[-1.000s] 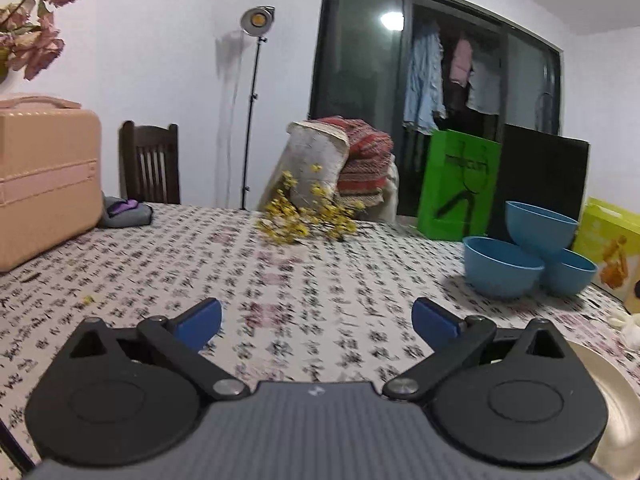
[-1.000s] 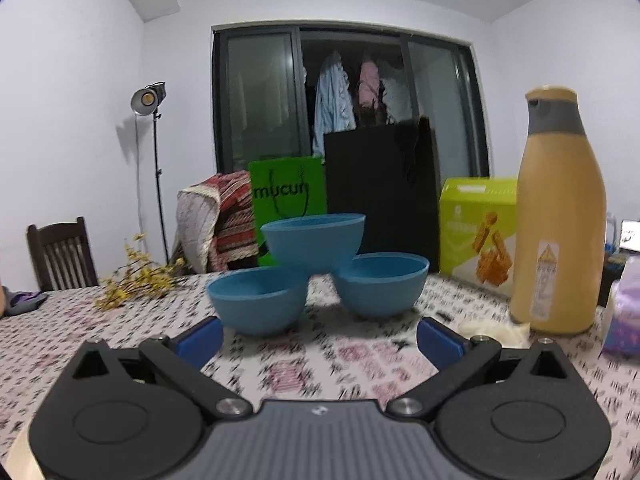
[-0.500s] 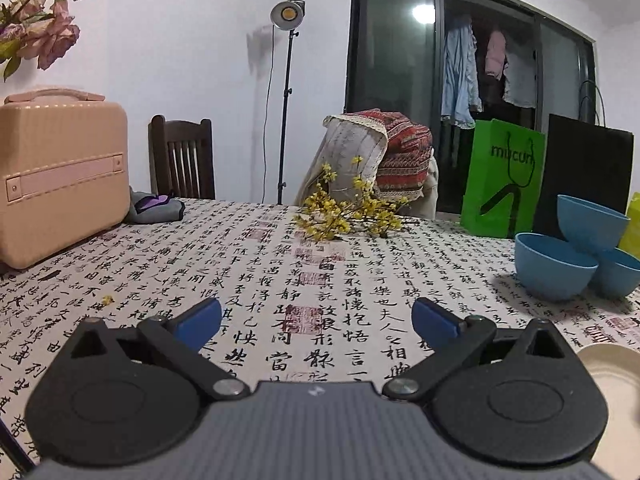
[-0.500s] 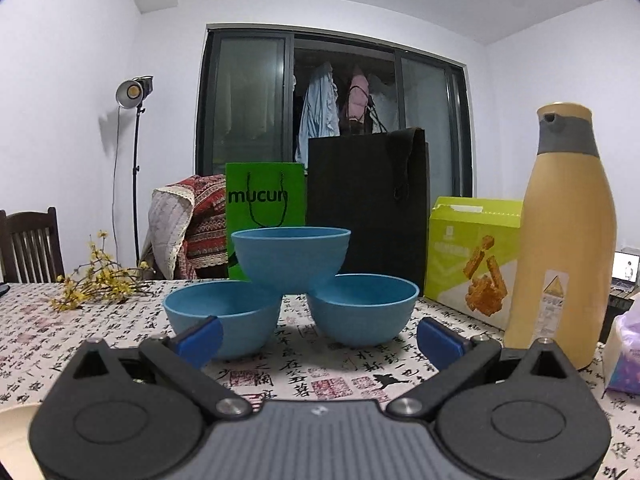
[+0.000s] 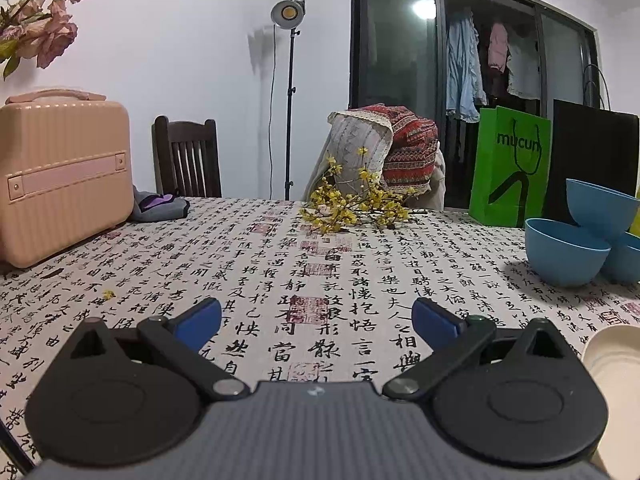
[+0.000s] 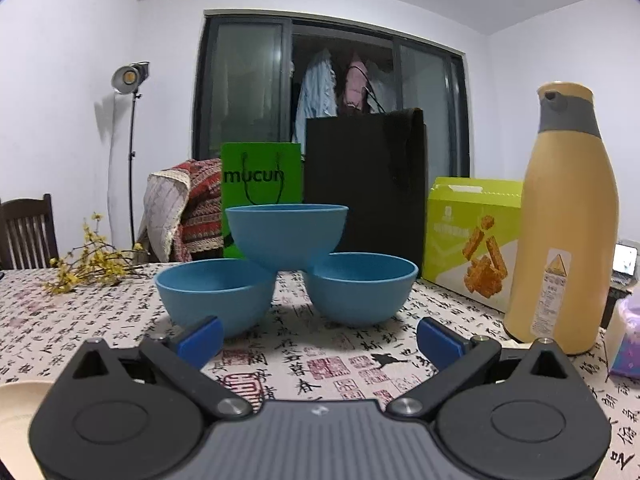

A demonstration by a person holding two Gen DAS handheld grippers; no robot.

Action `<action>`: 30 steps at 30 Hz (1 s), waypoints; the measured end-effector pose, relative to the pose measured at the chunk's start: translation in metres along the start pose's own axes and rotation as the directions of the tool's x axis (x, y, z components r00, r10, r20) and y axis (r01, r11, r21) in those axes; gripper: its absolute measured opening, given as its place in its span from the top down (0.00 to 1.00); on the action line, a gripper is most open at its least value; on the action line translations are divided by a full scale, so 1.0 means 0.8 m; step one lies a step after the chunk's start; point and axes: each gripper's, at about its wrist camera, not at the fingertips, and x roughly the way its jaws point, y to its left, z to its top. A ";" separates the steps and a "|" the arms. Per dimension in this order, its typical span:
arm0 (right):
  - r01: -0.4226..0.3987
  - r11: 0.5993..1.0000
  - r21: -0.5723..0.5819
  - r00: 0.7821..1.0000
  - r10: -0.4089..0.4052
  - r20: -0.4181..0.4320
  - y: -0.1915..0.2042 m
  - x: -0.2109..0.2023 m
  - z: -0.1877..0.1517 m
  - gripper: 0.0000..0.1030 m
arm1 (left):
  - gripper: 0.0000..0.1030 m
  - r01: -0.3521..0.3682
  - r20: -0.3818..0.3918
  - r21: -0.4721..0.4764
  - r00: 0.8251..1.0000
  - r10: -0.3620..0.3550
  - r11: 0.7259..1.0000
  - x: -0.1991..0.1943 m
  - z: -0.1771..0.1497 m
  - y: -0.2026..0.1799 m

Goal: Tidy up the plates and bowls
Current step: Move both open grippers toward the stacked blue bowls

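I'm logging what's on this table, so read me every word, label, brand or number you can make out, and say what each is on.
"mucun": on the green paper bag behind the blue bowls.
Tall tan bottle: white label with a yellow triangle, print too small to read.
Yellow-green snack box: small logo and text, too blurred.
Calligraphy tablecloth: printed Chinese characters and red seals; too many, not transcribed.

Both views are evenly lit and sharp. A lamp (image 5: 287, 12) glows on its stand, its shadow on the wall behind, and a ceiling light glares in the window (image 5: 420, 8). The bowls (image 6: 286, 236) cast soft shadows. Fisheye bending curves edges; corners vignette dark.
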 end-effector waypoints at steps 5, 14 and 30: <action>0.008 1.000 0.005 0.999 -0.008 0.045 -0.001 -0.010 -0.002 0.00 | 0.00 -0.003 0.025 0.015 1.000 0.002 1.000 -0.006 0.000 -0.004; 0.020 0.999 -0.030 0.997 -0.018 0.069 0.007 -0.014 -0.001 0.00 | 0.00 -0.003 0.019 0.006 1.000 0.003 1.000 -0.004 0.000 -0.001; -0.024 1.000 0.015 0.999 0.023 0.039 -0.004 -0.009 -0.001 0.00 | 0.00 0.042 -0.019 -0.005 0.999 -0.043 0.999 0.002 -0.001 0.001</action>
